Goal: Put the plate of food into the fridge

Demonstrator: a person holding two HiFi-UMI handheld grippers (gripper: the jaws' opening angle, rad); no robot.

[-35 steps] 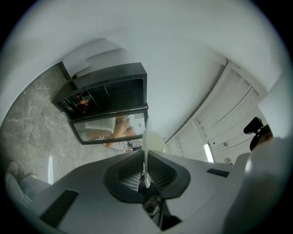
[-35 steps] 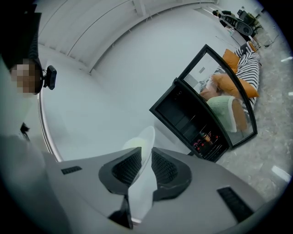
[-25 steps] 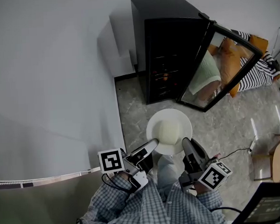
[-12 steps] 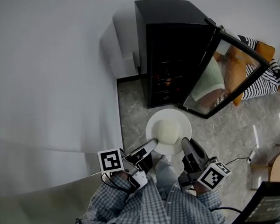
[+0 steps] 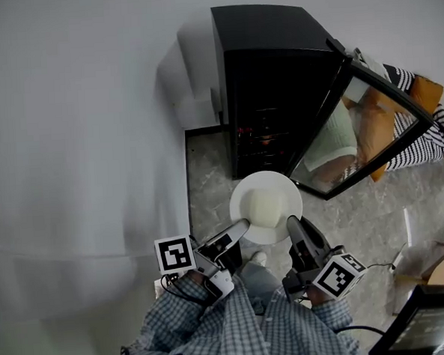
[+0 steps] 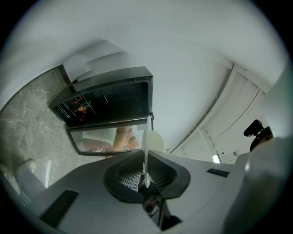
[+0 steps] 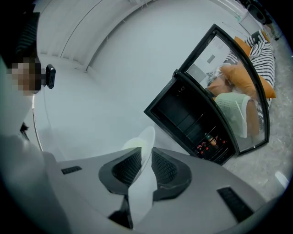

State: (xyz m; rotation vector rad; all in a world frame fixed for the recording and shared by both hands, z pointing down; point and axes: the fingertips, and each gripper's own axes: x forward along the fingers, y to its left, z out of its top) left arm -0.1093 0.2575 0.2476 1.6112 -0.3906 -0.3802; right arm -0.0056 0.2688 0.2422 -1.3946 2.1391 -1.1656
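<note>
A white plate (image 5: 282,183) with a pale mound of food (image 5: 266,206) hangs level over the floor in the head view, just in front of the black fridge (image 5: 268,65). The fridge's glass door (image 5: 368,119) stands swung out to the right. My left gripper (image 5: 242,227) is shut on the plate's near-left rim and my right gripper (image 5: 294,224) on its near-right rim. In the left gripper view the plate (image 6: 146,146) shows edge-on between that gripper's (image 6: 145,176) pads. In the right gripper view the plate (image 7: 145,137) sits clamped in that gripper (image 7: 143,167), with the fridge (image 7: 192,119) beyond.
A white wall runs along the left, with grey marble floor (image 5: 207,181) in front of the fridge. Small reddish items (image 5: 261,137) sit on the fridge's dark shelves. The person's shoe (image 5: 257,259) is below the plate. Striped and orange cushions (image 5: 421,123) lie at the right.
Both grippers have carried the plate forward toward the open fridge; the fridge and its door now sit closer to the plate's far rim. Both grips are unchanged.
</note>
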